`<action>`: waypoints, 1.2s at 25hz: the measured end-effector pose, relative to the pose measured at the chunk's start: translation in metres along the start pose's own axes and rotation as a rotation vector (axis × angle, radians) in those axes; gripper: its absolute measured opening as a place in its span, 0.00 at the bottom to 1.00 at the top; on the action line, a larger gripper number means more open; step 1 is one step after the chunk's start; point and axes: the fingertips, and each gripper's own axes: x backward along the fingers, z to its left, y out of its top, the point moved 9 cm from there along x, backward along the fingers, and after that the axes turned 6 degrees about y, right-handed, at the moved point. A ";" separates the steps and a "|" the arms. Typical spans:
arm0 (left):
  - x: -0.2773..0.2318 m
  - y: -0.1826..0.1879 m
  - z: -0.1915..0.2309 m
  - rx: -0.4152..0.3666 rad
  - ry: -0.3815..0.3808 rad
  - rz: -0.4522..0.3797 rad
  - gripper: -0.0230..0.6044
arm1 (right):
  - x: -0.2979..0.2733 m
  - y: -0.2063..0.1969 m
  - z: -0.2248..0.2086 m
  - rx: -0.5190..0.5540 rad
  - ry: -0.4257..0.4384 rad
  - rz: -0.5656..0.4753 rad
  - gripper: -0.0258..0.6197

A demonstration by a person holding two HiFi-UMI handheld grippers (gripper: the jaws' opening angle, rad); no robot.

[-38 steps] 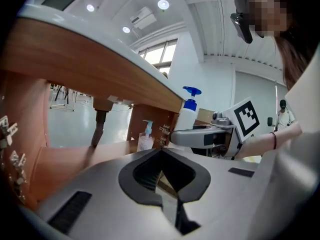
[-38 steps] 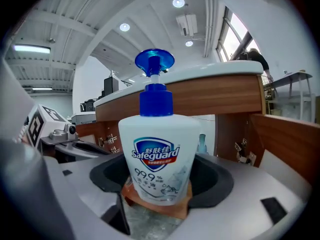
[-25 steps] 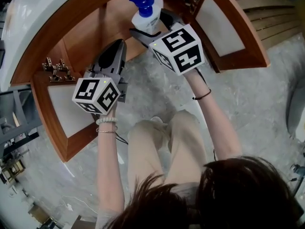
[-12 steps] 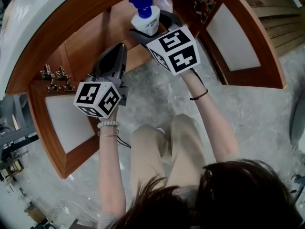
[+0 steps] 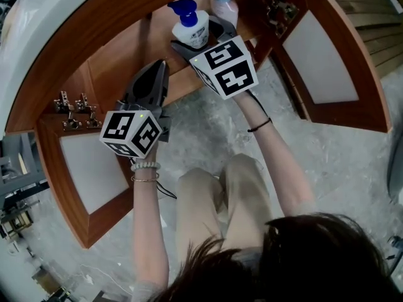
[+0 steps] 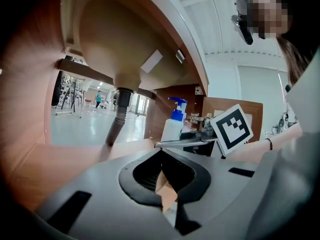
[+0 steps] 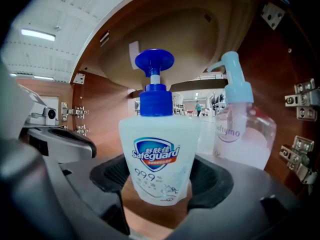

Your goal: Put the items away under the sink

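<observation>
As you tuck the soap bottle into the wooden cabinet beneath the sink, your right gripper clamps its smooth white plastic body upright, blue pump on top, just beside a rounder translucent bottle. Its base may not yet touch the floor. Your left gripper hangs empty, jaws together.

soap bottle (blue pump) between jaws, pink bottle behind
</observation>
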 end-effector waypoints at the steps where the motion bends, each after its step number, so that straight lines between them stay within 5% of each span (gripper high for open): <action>1: 0.000 -0.001 0.001 0.001 0.001 0.000 0.04 | -0.002 -0.002 0.000 -0.002 -0.002 0.001 0.59; 30: 0.019 0.010 -0.008 0.037 0.026 0.028 0.04 | -0.002 -0.006 0.009 -0.026 -0.036 -0.009 0.59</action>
